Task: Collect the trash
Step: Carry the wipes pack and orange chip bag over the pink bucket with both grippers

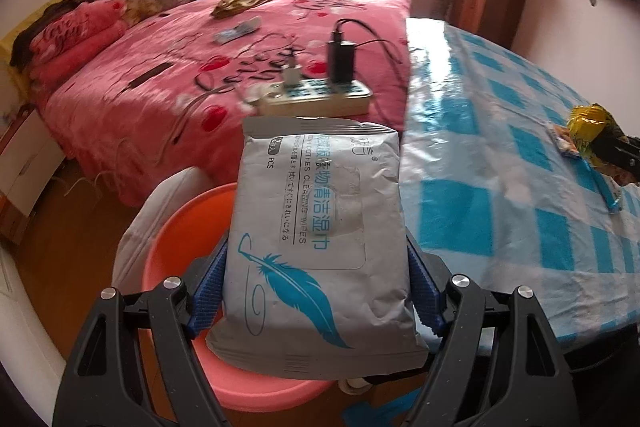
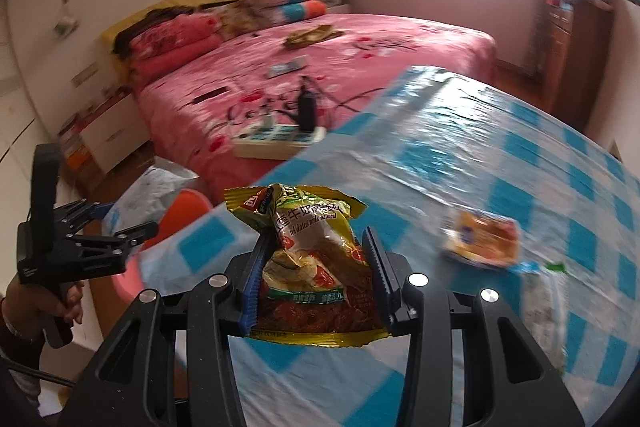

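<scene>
My left gripper [image 1: 318,251] is shut on a grey wet-wipes pack [image 1: 316,211] with a blue feather print, its blue pads pressing both long sides. The pack hangs over an orange-pink basin [image 1: 172,231] on the floor beside the table. My right gripper [image 2: 316,239] is shut on a crumpled yellow snack packet [image 2: 316,267] above the table's blue-checked cloth [image 2: 500,155]. In the right wrist view the left gripper [image 2: 120,223] shows at the left, held by a hand, near the basin [image 2: 192,207]. The right gripper [image 1: 616,151] with the yellow packet [image 1: 588,119] appears at the left wrist view's right edge.
An orange wrapper [image 2: 480,239] and a pale clear wrapper [image 2: 540,295] lie on the cloth. A white bag [image 1: 160,211] sits against the basin. Behind stands a pink bed [image 1: 200,67] with a power strip [image 1: 316,97], cables and small items. A wooden cabinet [image 1: 492,3] is at the back.
</scene>
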